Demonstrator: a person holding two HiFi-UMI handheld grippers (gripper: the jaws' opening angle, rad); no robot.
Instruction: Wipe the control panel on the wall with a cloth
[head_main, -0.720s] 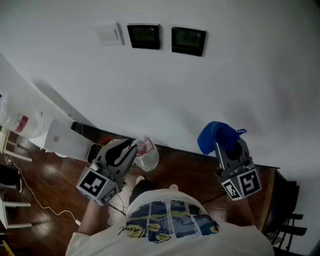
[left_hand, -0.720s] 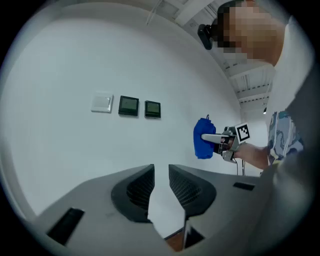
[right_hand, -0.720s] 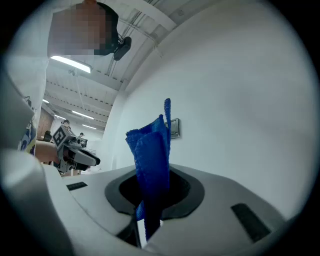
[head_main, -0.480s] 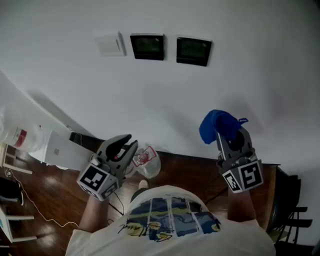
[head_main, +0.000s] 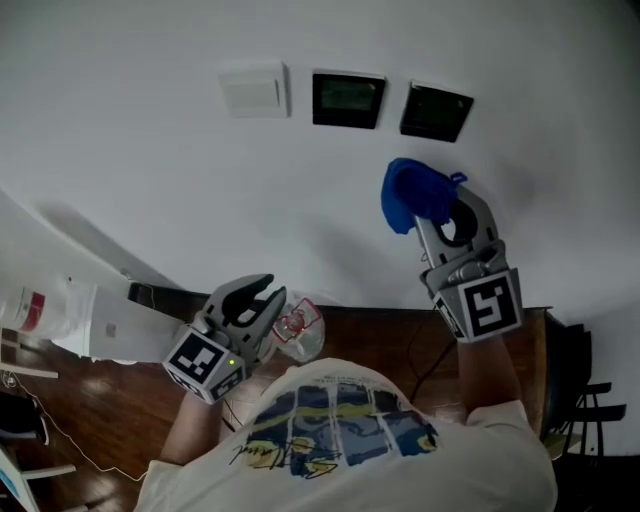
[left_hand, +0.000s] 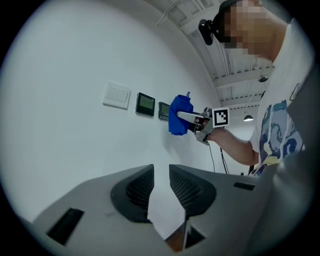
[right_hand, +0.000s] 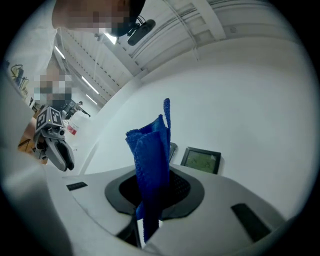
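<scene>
On the white wall hang two black control panels (head_main: 348, 100) (head_main: 436, 111) beside a white switch plate (head_main: 255, 90). My right gripper (head_main: 430, 212) is shut on a blue cloth (head_main: 408, 193), held just below and left of the right-hand panel and close to the wall. In the right gripper view the cloth (right_hand: 151, 160) stands up between the jaws, with one panel (right_hand: 201, 160) right of it. My left gripper (head_main: 258, 298) hangs low, jaws slightly apart and empty. The left gripper view shows both panels (left_hand: 146, 103) and the cloth (left_hand: 179, 116).
A crumpled plastic bag (head_main: 298, 328) lies on the dark wood floor (head_main: 90, 400) by the wall's base. White boxes and a bottle (head_main: 60, 305) sit at the left. A dark chair (head_main: 578, 400) stands at the right. A cable (head_main: 425, 360) runs down the wall.
My right gripper has risen with the blue cloth from waist height to just under the right panel. The left gripper has stayed low.
</scene>
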